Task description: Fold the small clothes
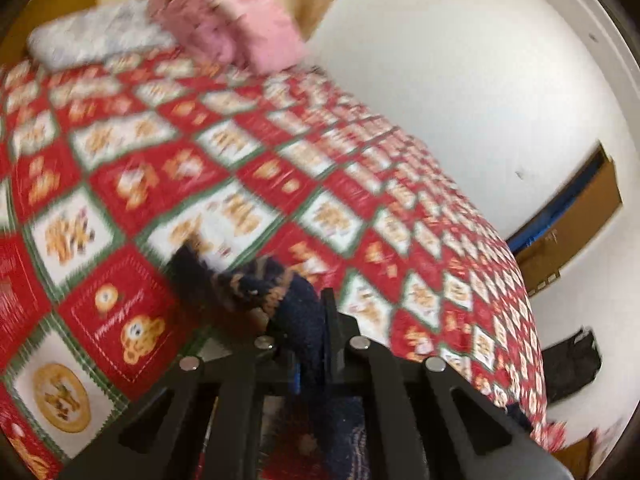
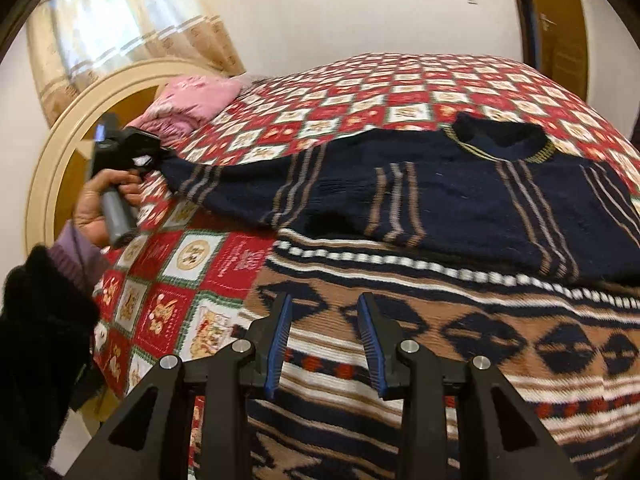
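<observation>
A navy knitted sweater (image 2: 460, 184) with tan stripes lies spread on the bed, collar toward the far side, its sleeve stretched out to the left. My left gripper (image 2: 154, 156) is shut on the sleeve cuff (image 1: 280, 300) and holds it out over the bedspread; the left wrist view is blurred. My right gripper (image 2: 324, 340) is open and empty, hovering above the sweater's patterned brown, white and navy lower part (image 2: 460, 332).
The bed has a red, white and green patchwork cover (image 2: 180, 280). A pink pillow (image 2: 192, 100) and a white pillow (image 1: 96, 36) lie at the headboard (image 2: 52, 152). A white wall and a door (image 2: 560, 40) stand beyond the bed.
</observation>
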The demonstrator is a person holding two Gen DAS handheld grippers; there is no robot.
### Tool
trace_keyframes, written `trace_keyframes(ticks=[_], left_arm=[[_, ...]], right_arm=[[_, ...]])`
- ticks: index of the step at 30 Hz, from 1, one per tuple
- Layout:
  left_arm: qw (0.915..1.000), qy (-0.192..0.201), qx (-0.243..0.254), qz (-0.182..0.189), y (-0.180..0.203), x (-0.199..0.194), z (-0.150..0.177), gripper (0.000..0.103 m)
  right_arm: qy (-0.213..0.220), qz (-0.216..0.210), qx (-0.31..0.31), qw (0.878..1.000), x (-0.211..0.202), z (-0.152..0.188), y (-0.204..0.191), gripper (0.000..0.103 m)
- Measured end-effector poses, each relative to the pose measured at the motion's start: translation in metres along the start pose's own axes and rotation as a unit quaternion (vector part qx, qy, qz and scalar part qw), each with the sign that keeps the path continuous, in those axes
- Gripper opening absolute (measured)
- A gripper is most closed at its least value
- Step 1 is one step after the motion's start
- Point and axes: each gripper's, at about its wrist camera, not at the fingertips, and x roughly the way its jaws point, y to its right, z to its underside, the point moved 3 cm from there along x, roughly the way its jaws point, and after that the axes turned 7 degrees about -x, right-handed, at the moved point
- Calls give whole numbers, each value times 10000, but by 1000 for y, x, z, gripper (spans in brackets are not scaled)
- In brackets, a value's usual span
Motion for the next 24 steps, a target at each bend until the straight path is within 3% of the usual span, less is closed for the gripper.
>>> trace_keyframes(ticks=[3,5,9,12,14,17,20,24], left_arm=[[9973,261,619,288,50,-28,11,7],[9905,447,1199,502,92,-46,29,7],[9609,608,2420,1199,185,-85,98,7],[9341,193,3047,1848,239,-97,179,7],[9211,-161,3288,2080,259,-94,225,7],[8987,-636,3792,2107,280,-77,301,7],[8829,-1010,4188,1867,276,-56,359,7],[8765,-1240,4391,1533,261,-53,385,12]], right_arm=[[47,151,215,9996,-9,4,18,36],[117,301,429,9986,-20,5,38,36],[316,626,864,9938,-45,7,74,36],[464,941,1228,9869,-68,12,108,36],[511,1097,1392,9828,-77,16,122,36],[520,1250,1641,9771,-90,24,144,36],[525,1327,1741,9743,-100,34,156,36],[465,1292,1916,9718,-101,46,165,36]])
